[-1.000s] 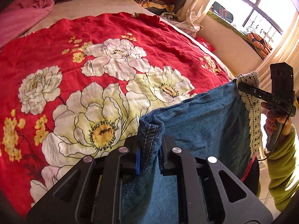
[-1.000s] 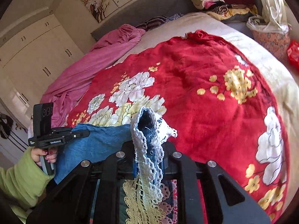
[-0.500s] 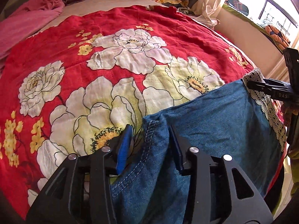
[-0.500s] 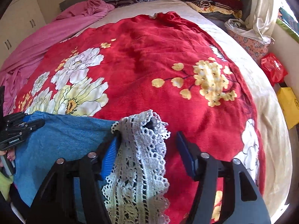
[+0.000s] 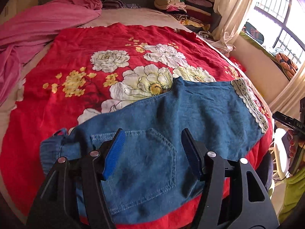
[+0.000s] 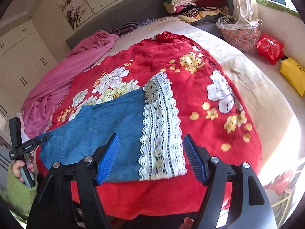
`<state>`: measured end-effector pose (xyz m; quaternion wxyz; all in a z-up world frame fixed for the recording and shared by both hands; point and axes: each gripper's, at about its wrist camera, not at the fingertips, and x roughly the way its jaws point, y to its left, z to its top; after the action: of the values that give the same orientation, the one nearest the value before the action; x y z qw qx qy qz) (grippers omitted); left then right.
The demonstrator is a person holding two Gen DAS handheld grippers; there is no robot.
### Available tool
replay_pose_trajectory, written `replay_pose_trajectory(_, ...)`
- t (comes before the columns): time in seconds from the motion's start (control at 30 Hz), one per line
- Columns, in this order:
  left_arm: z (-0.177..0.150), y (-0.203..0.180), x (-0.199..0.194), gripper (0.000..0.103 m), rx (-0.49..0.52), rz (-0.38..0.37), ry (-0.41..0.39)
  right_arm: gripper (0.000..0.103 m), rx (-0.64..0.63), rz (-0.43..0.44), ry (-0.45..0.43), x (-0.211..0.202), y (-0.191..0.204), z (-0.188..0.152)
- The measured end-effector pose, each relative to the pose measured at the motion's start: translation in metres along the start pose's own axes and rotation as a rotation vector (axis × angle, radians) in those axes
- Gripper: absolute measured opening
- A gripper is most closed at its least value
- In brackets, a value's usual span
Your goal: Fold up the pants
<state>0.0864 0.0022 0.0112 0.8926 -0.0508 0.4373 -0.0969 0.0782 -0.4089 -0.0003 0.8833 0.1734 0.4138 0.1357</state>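
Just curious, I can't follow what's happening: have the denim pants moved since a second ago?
Yes. The denim pants, then pinched up by both grippers, now lie flat on the red floral blanket; left gripper and right gripper are open.

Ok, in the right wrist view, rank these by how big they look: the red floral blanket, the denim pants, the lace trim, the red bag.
1. Red floral blanket
2. Denim pants
3. Lace trim
4. Red bag, though it lies farther from the camera, so its real size is unsure.

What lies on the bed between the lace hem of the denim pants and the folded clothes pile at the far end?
Past the lace hem only the red floral blanket and bare beige sheet lie before the clothes pile; the right wrist view shows it.
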Motion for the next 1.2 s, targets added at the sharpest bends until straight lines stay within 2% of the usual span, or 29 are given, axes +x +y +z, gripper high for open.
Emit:
replay_pose_trajectory(0.07,-0.016,0.005,-0.01,0.054,-0.011,-0.007,0.0,0.068,0.038,0.006,0.008,-0.001,-0.004,-0.011)
replay_pose_trajectory(0.13,-0.028,0.009,-0.017,0.054,-0.003,0.017,-0.003,0.068,0.055,-0.024,0.018,0.002,-0.008,-0.015)
replay_pose_trajectory(0.23,-0.037,0.018,-0.018,0.054,-0.019,0.06,0.004,0.068,0.093,-0.016,0.026,0.012,-0.019,-0.014)
replay_pose_trajectory(0.3,-0.038,0.024,-0.016,0.054,-0.046,0.054,0.005,0.068,0.115,-0.002,0.059,0.026,-0.025,-0.012)
replay_pose_trajectory(0.4,-0.04,0.025,-0.006,0.054,-0.011,0.158,0.046,0.069,0.117,0.02,0.108,0.05,-0.029,-0.012)
replay_pose_trajectory(0.43,-0.042,0.027,-0.002,0.054,-0.014,0.173,0.064,0.063,0.109,0.039,0.117,0.055,-0.027,-0.013)
replay_pose_trajectory(0.47,-0.044,0.029,0.0,0.054,-0.025,0.171,0.076,0.052,0.093,0.064,0.129,0.059,-0.023,-0.015)
replay_pose_trajectory(0.5,-0.046,0.031,0.0,0.054,-0.023,0.179,0.081,0.048,0.078,0.072,0.132,0.06,-0.019,-0.015)
replay_pose_trajectory(0.57,-0.049,0.034,-0.003,0.053,-0.013,0.201,0.076,0.03,0.058,0.091,0.125,0.054,-0.014,-0.016)
replay_pose_trajectory(0.63,-0.051,0.038,-0.008,0.053,-0.012,0.226,0.064,0.027,0.031,0.09,0.106,0.045,-0.008,-0.017)
replay_pose_trajectory(0.7,-0.051,0.044,-0.009,0.053,-0.007,0.297,0.06,0.027,-0.014,0.037,0.097,0.039,-0.003,-0.02)
replay_pose_trajectory(0.8,-0.054,0.056,-0.005,0.053,-0.067,0.244,0.084,0.029,-0.055,-0.047,0.13,0.048,0.001,-0.028)
replay_pose_trajectory(0.9,-0.055,0.049,-0.002,0.055,-0.02,0.27,0.072,0.031,-0.049,-0.076,0.127,0.054,-0.002,-0.034)
replay_pose_trajectory(1.0,-0.057,0.048,-0.003,0.055,-0.014,0.272,0.064,0.035,-0.043,-0.097,0.119,0.052,-0.001,-0.035)
replay_pose_trajectory(1.07,-0.057,0.046,-0.004,0.056,-0.013,0.27,0.063,0.042,-0.049,-0.122,0.11,0.049,0.001,-0.035)
replay_pose_trajectory(1.2,-0.057,0.044,-0.007,0.058,-0.014,0.262,0.059,0.049,-0.038,-0.176,0.081,0.035,0.0,-0.035)
